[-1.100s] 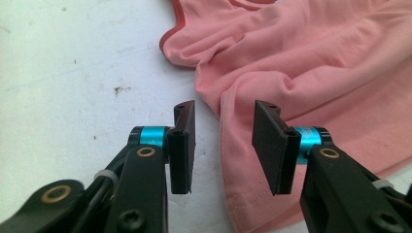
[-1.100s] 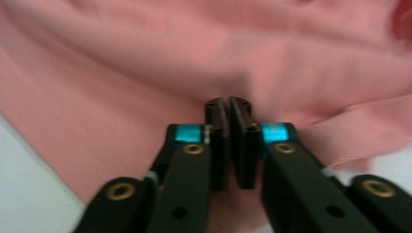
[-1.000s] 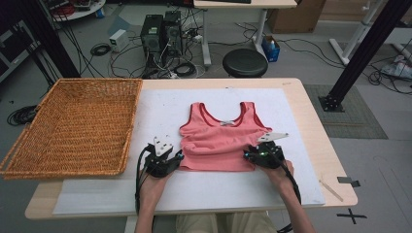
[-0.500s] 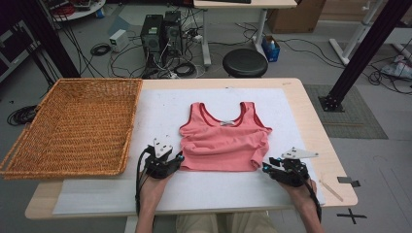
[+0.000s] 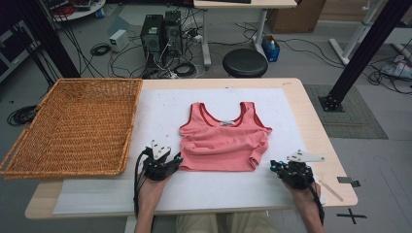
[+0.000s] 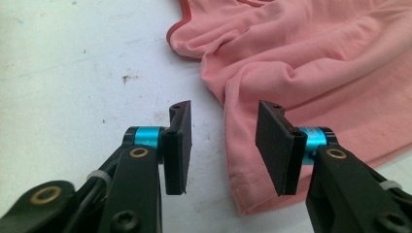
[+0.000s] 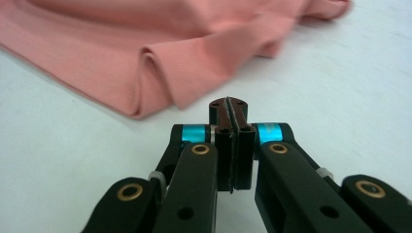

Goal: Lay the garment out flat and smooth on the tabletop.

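Right hand-held gripper sits near the front edge of the surface, jaws just snapped fully together with nothing between them, well clear of the pink tank top. Its tips point at a rolled fold on the hem corner, so a re-grab there risks pinching only the top layer and dragging a crease through. Left hand-held gripper is partly open, straddling the other bottom corner of the hem; the pads aren't pressing the cloth (one jaw over fabric, the other over bare surface). If it closes from here it may catch just the edge stitching, and the corner slips out on lift. Top lies flat, neck away from the person, mid-surface on the white mat, wrinkled along the left side. Further off, the wicker basket sits at far left: a one-corner carry towards it would let the garment swing and bunch.
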A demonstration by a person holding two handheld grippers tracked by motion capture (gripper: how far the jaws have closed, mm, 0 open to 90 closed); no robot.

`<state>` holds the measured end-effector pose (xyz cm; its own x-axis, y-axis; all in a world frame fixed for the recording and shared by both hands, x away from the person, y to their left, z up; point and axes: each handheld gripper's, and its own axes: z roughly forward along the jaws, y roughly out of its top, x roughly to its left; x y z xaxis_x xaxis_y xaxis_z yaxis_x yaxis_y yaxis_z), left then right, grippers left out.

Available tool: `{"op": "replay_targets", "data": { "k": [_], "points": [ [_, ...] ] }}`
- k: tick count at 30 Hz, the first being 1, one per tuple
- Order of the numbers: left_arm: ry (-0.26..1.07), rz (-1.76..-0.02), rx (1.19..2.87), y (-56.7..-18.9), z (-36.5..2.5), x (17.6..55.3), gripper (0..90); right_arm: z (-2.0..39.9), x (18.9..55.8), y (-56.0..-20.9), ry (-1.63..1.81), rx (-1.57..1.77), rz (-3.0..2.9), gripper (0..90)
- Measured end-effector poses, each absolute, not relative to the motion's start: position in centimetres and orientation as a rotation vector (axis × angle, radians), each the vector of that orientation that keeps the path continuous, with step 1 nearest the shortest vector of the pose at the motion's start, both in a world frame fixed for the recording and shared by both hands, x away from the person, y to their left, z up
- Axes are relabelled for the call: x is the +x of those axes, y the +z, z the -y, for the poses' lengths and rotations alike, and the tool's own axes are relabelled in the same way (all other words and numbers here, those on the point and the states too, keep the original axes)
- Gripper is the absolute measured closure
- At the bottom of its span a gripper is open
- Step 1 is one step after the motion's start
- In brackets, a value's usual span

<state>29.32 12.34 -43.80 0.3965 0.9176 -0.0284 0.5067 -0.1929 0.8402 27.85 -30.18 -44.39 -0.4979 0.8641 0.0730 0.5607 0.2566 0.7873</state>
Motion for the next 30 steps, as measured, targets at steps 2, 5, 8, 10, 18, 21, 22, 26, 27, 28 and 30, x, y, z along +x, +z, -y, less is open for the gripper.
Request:
{"op": "replay_targets", "data": {
  "k": [2, 5, 8, 10, 18, 21, 22, 26, 27, 28, 30],
  "points": [
    [0.635, -1.231, 1.837, -43.9, -12.3, 29.3, 57.0, 30.7, 27.6, -44.3, 1.129, 1.292, -2.146, 77.7],
    [0.628, -1.226, 1.838, -44.0, -12.0, 29.3, 56.9, 30.1, 27.8, -44.5, 1.148, 1.267, -2.177, 68.5],
    [0.630, -1.221, 1.839, -43.9, -11.9, 29.1, 56.6, 28.5, 28.3, -44.5, 1.109, 1.203, -2.226, 64.8],
    [0.633, -1.225, 1.837, -43.9, -12.0, 29.0, 56.6, 27.5, 29.0, -44.6, 1.100, 1.183, -2.241, 61.7],
    [0.642, -1.240, 1.827, -43.8, -12.7, 28.7, 56.3, 26.4, 30.2, -44.9, 1.026, 1.131, -2.293, 87.0],
    [0.643, -1.241, 1.829, -43.8, -12.8, 28.7, 56.1, 27.5, 29.1, -44.3, 1.029, 1.159, -2.252, 87.5],
    [0.641, -1.241, 1.827, -43.9, -12.8, 28.6, 56.1, 28.0, 28.6, -44.1, 1.028, 1.179, -2.242, 87.5],
    [0.641, -1.247, 1.827, -44.0, -12.8, 28.6, 56.1, 30.4, 26.3, -43.8, 0.952, 1.229, -2.223, 87.4],
    [0.641, -1.244, 1.827, -44.0, -12.9, 28.5, 56.0, 31.0, 25.8, -44.0, 0.920, 1.244, -2.228, 87.1],
    [0.641, -1.245, 1.823, -44.0, -12.9, 28.5, 56.1, 31.6, 25.4, -44.2, 0.903, 1.263, -2.234, 86.2],
    [0.641, -1.252, 1.813, -43.9, -13.2, 28.4, 55.3, 32.6, 24.8, -44.6, 0.945, 1.307, -2.220, 77.6]
  ]
}}
